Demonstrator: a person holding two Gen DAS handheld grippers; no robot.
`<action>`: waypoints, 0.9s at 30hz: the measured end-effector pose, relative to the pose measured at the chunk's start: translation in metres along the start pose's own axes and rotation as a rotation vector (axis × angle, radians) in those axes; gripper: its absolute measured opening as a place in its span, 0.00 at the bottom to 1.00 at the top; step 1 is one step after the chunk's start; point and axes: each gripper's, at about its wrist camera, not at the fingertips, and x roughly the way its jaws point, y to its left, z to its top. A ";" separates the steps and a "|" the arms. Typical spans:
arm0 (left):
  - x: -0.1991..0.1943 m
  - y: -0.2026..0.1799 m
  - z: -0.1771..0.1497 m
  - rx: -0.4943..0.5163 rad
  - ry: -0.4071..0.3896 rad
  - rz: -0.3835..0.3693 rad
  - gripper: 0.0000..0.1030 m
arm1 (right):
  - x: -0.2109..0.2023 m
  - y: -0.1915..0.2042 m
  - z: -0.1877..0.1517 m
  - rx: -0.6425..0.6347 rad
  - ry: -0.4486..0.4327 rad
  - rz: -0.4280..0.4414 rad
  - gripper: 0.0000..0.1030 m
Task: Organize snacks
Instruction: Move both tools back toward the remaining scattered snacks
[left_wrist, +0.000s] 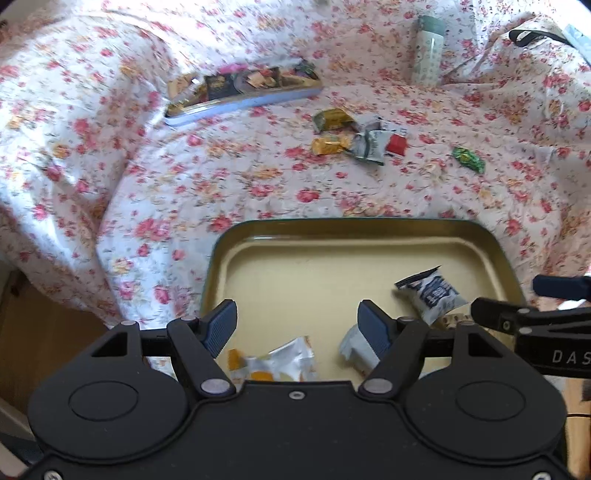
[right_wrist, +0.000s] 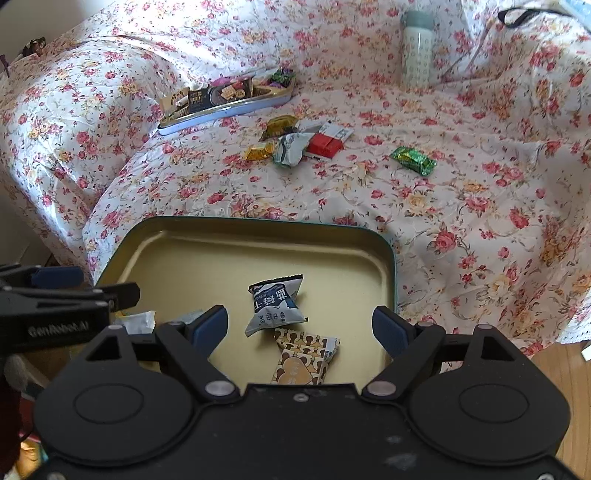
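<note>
An open tin (left_wrist: 332, 226) (right_wrist: 258, 223) with a gold inside sits at the near edge of the flowered bedspread. In it lie a blue-white packet (right_wrist: 275, 304) (left_wrist: 430, 293), a brown heart-print packet (right_wrist: 304, 356), a white-orange packet (left_wrist: 280, 363) and a grey-white one (left_wrist: 349, 345). My left gripper (left_wrist: 297, 328) (right_wrist: 96, 286) hangs open over the tin's left part, holding nothing. Over the right part, the right gripper (right_wrist: 300, 328) (left_wrist: 517, 297) stands open wide, with packets lying below it. Loose snacks remain farther back: gold (right_wrist: 260, 150), olive (right_wrist: 281, 124), grey-white (right_wrist: 291, 147), red (right_wrist: 325, 144), green (right_wrist: 413, 159).
The tin's printed lid (right_wrist: 229, 99) (left_wrist: 243, 92) lies at the back left on a fold of the bedspread. A pale green bottle (right_wrist: 417, 48) (left_wrist: 428, 50) stands at the back right, beside a black strap (right_wrist: 517, 16). Wooden floor (right_wrist: 554, 369) shows past the bed's near edge.
</note>
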 end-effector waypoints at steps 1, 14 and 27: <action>0.001 0.001 0.004 -0.003 0.014 -0.018 0.72 | 0.001 -0.003 0.003 0.011 0.014 0.014 0.87; 0.029 0.014 0.074 0.008 0.045 0.038 0.72 | 0.023 -0.036 0.063 0.068 0.061 -0.029 0.87; 0.083 0.015 0.133 -0.020 0.106 0.078 0.72 | 0.065 -0.072 0.125 0.080 0.094 -0.131 0.87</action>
